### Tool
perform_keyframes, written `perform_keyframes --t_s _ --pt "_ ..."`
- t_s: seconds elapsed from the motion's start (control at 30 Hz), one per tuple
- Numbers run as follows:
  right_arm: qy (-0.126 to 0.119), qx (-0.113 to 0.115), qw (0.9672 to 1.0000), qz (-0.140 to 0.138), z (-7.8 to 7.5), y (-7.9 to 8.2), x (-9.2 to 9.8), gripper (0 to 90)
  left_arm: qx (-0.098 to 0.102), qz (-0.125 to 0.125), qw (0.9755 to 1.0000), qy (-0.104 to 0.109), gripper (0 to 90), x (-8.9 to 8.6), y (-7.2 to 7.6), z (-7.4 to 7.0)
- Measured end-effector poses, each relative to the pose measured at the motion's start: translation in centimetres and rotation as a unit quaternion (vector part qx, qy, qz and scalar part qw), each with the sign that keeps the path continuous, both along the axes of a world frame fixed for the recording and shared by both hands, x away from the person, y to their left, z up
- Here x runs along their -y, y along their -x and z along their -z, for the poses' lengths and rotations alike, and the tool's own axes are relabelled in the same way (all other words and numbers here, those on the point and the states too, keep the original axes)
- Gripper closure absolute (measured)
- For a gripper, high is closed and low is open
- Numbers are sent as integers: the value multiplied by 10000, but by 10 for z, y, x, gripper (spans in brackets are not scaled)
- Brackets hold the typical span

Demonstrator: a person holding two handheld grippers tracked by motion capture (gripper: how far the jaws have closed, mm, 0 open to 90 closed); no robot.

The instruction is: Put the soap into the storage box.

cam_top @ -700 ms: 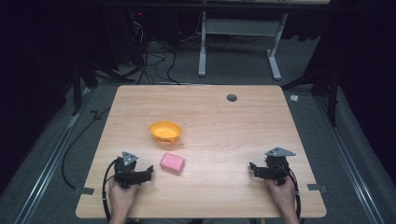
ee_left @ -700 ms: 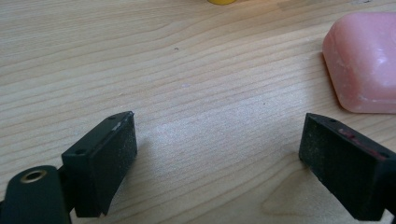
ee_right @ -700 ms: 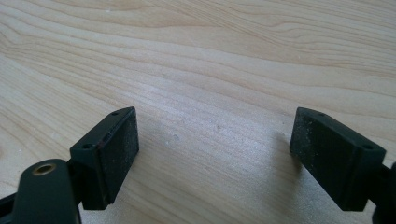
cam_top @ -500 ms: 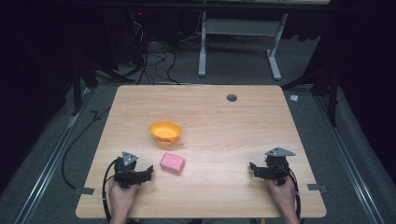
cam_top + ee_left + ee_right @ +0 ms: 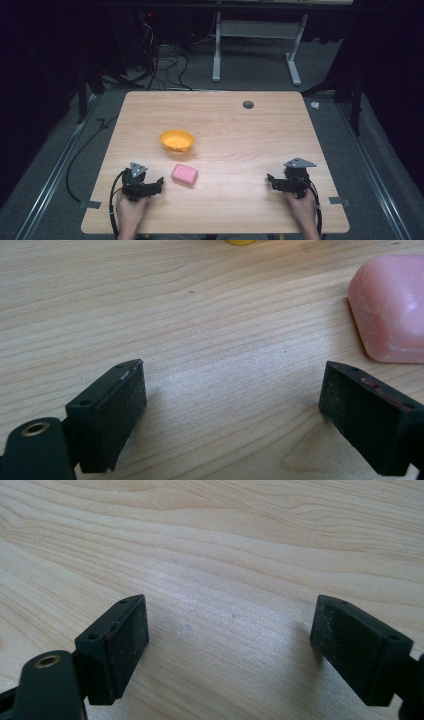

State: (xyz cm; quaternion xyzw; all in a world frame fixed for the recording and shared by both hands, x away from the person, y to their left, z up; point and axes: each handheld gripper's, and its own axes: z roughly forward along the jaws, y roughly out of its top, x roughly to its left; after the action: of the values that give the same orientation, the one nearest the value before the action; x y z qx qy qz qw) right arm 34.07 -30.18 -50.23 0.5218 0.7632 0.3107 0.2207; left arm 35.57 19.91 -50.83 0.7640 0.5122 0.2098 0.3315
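Observation:
A pink soap-like block (image 5: pixel 184 174) lies on the wooden table (image 5: pixel 240 135), front left of centre. Just behind it stands a small orange bowl (image 5: pixel 177 140). My left gripper (image 5: pixel 159 185) rests on the table left of the block, open, with nothing between its jaws. In the left gripper view the pink block (image 5: pixel 387 310) sits ahead and right of the open left gripper (image 5: pixel 232 405), and the bowl's yellow edge (image 5: pixel 240 242) peeks in at the top. My right gripper (image 5: pixel 270 180) rests near the front right, open. In the right gripper view the right gripper (image 5: pixel 230 640) has bare wood between its jaws.
A round dark hole (image 5: pixel 248 104) marks the table's far right part. Behind the table stand a white frame (image 5: pixel 255 45) and tangled cables (image 5: pixel 160 65) on the grey floor. A person's hands (image 5: pixel 131 212) hold both grippers at the front edge.

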Motion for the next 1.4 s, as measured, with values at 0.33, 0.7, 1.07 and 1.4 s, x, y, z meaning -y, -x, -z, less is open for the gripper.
perform_keyframes --t_s 0.33,0.7,1.07,1.4 --pt "-5 1 10000 7 0 0 0 162 9 -7 10000 -12 124 0 1 0" --pt "-2 4 10000 -3 0 0 0 162 29 -16 10000 -1 138 -1 1 0" --pt "-5 11 10000 1 0 0 0 162 86 8 9998 177 142 -2 5 -10" --pt "-8 4 10000 5 0 0 0 162 161 121 9995 247 147 2 8 -23"
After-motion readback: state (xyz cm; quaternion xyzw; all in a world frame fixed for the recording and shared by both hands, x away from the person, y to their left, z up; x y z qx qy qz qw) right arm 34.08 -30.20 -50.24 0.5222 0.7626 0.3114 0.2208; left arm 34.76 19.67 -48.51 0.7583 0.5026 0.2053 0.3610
